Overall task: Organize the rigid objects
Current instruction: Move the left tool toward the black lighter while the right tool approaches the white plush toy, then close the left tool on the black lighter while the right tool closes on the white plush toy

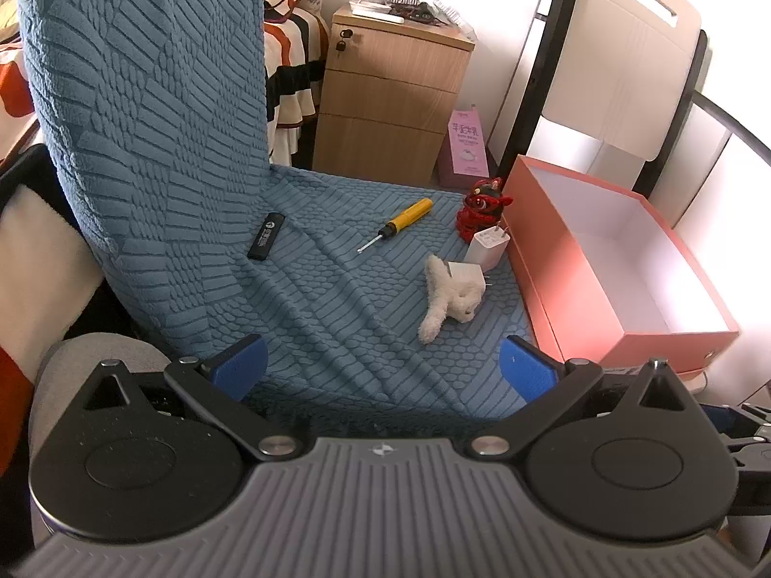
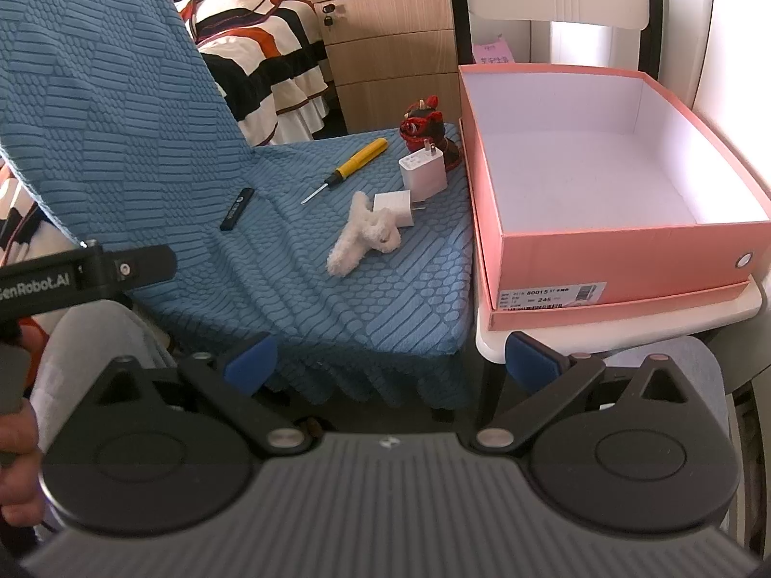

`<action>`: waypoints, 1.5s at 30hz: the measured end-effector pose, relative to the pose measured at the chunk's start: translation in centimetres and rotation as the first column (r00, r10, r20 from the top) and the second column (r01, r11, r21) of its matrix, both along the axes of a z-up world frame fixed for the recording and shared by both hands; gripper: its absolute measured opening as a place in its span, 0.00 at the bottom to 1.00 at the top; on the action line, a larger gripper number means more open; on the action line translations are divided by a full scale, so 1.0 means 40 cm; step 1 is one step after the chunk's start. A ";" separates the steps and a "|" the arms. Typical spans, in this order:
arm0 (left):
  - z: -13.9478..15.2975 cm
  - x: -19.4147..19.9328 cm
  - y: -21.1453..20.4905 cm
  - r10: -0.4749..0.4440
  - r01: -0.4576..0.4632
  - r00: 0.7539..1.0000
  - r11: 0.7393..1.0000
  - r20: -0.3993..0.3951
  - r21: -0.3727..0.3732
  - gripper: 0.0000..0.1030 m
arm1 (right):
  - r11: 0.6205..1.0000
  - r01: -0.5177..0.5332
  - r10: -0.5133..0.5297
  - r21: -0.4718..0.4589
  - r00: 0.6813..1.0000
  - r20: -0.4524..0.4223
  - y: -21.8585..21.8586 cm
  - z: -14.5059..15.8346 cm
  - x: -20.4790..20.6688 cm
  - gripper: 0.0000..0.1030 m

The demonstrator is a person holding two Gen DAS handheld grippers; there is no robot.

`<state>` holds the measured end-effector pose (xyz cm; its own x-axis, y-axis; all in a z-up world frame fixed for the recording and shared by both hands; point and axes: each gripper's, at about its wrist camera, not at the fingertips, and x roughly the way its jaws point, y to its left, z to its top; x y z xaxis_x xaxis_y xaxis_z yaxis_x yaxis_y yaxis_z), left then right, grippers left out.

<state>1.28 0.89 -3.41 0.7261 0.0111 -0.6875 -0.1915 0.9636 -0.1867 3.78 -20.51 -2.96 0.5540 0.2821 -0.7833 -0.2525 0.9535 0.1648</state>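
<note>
On the blue-covered chair seat (image 1: pixel 337 298) lie a yellow-handled screwdriver (image 1: pixel 396 230), a black stick-shaped device (image 1: pixel 266 235), two white plug chargers (image 1: pixel 487 245) (image 1: pixel 468 275), a white plush toy (image 1: pixel 445 298) and a red-and-black plush figure (image 1: pixel 482 207). The right wrist view shows the same screwdriver (image 2: pixel 348 168), black device (image 2: pixel 237 209), chargers (image 2: pixel 424 171) (image 2: pixel 395 208), white plush (image 2: pixel 362 240) and red figure (image 2: pixel 424 126). An open pink box (image 2: pixel 621 253) stands to the right, empty inside. My left gripper (image 1: pixel 383 366) and right gripper (image 2: pixel 390 361) both hang open near the seat's front edge, holding nothing.
A wooden drawer cabinet (image 1: pixel 390 96) stands behind the chair, beside a bed with a striped cover (image 2: pixel 270 58). The pink box rests on a white stool (image 2: pixel 626 313). A person's hand (image 2: pixel 19 462) holds the left gripper's handle (image 2: pixel 82 279). A pink paper bag (image 1: pixel 462 149) sits on the floor.
</note>
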 end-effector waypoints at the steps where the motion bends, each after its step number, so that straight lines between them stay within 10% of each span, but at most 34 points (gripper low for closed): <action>1: -0.001 0.001 0.000 -0.001 0.001 1.000 1.000 0.001 0.001 1.00 | 1.000 0.001 -0.001 0.000 1.000 0.000 0.000 -0.001 0.000 1.00; 45: -0.123 0.161 0.114 0.065 -0.064 0.997 0.998 -0.028 0.026 1.00 | 0.995 -0.077 0.078 0.062 0.997 -0.015 0.083 -0.073 0.137 1.00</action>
